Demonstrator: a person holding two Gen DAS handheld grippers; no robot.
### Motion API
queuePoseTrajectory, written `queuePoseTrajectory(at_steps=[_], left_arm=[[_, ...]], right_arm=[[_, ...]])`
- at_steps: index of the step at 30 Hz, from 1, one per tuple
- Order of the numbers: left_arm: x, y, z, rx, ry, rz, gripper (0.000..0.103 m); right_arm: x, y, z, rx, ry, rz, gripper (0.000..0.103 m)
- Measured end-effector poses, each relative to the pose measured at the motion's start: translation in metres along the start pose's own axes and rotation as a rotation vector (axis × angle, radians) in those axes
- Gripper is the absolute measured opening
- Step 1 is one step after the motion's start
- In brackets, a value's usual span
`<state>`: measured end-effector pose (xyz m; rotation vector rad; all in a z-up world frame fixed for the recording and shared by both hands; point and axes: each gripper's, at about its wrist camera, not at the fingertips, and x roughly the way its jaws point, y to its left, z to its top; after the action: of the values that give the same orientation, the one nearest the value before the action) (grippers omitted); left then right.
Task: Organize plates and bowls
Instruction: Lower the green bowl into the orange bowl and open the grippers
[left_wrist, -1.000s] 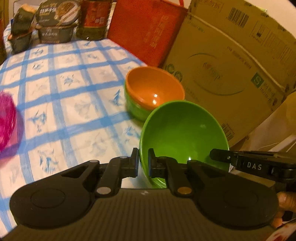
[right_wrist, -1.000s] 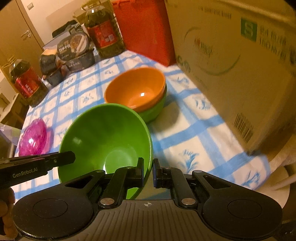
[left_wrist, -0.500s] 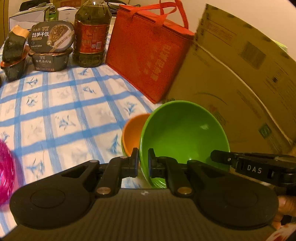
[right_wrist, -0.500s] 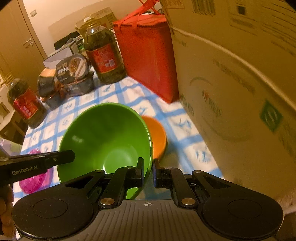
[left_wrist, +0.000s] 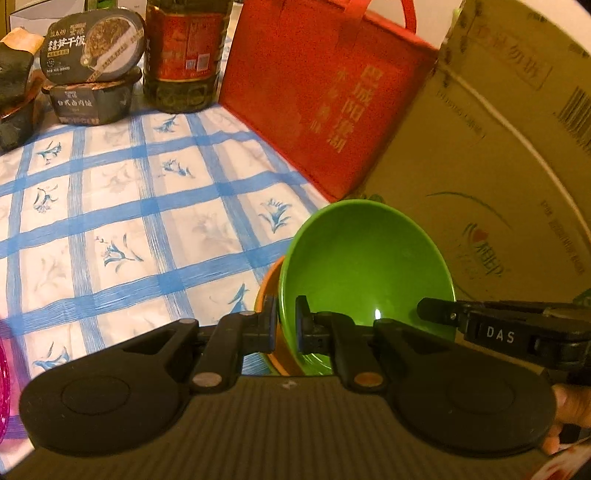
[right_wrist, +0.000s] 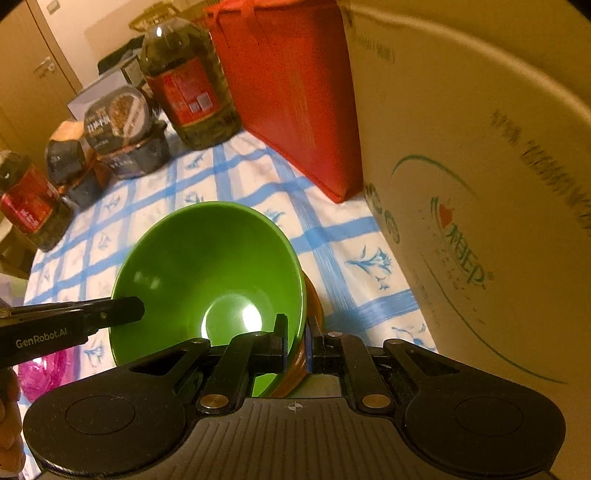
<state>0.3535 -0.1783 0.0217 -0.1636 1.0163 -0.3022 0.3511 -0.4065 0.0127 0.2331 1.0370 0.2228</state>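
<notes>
A green bowl (left_wrist: 365, 266) hangs tilted between both grippers, each pinching an opposite side of its rim. My left gripper (left_wrist: 285, 325) is shut on the rim's left side, one pad inside and one outside. My right gripper (right_wrist: 297, 339) is shut on the rim's right side of the same green bowl (right_wrist: 207, 258). Just under it sits an orange bowl (left_wrist: 266, 295), mostly hidden, with only a sliver of its rim showing; in the right wrist view the orange bowl (right_wrist: 314, 299) peeks out to the right. Whether the two bowls touch is hidden.
A large cardboard box (left_wrist: 498, 166) stands close on the right and a red bag (left_wrist: 317, 99) beside it. At the back are an oil bottle (left_wrist: 181, 48) and stacked food boxes (left_wrist: 92, 74). A pink dish (right_wrist: 44, 373) lies front left on the blue-checked tablecloth (left_wrist: 110, 206).
Both grippers have carried the green bowl forward across the table toward the red bag and the box. The orange bowl, once in full view ahead, now lies mostly hidden under the green one.
</notes>
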Motion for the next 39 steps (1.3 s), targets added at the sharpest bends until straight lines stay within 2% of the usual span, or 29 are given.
queuePoseTrajectory(at_steps=[11, 21, 27, 35, 37, 39], left_arm=[[0.019, 0.003, -0.004, 0.012, 0.033, 0.021, 0.008], [0.023, 0.003, -0.005, 0.033, 0.019, 0.023, 0.011], [0.014, 0.002, -0.009, 0.030, -0.014, 0.006, 0.012], [0.012, 0.004, -0.013, 0.017, -0.022, 0.006, 0.016], [0.011, 0.005, -0.014, 0.014, -0.021, 0.005, 0.016], [0.012, 0.005, -0.016, 0.017, -0.022, 0.009, 0.016]], right_arm=[[0.024, -0.002, -0.004, -0.014, 0.047, -0.018, 0.009], [0.031, -0.004, -0.004, -0.022, 0.051, -0.042, 0.010], [0.023, -0.013, -0.007, 0.016, 0.015, -0.007, 0.015], [0.003, -0.016, -0.014, 0.028, -0.055, 0.002, 0.015], [0.004, -0.016, -0.014, 0.026, -0.053, 0.003, 0.014], [0.007, -0.017, -0.014, 0.029, -0.045, 0.013, 0.006]])
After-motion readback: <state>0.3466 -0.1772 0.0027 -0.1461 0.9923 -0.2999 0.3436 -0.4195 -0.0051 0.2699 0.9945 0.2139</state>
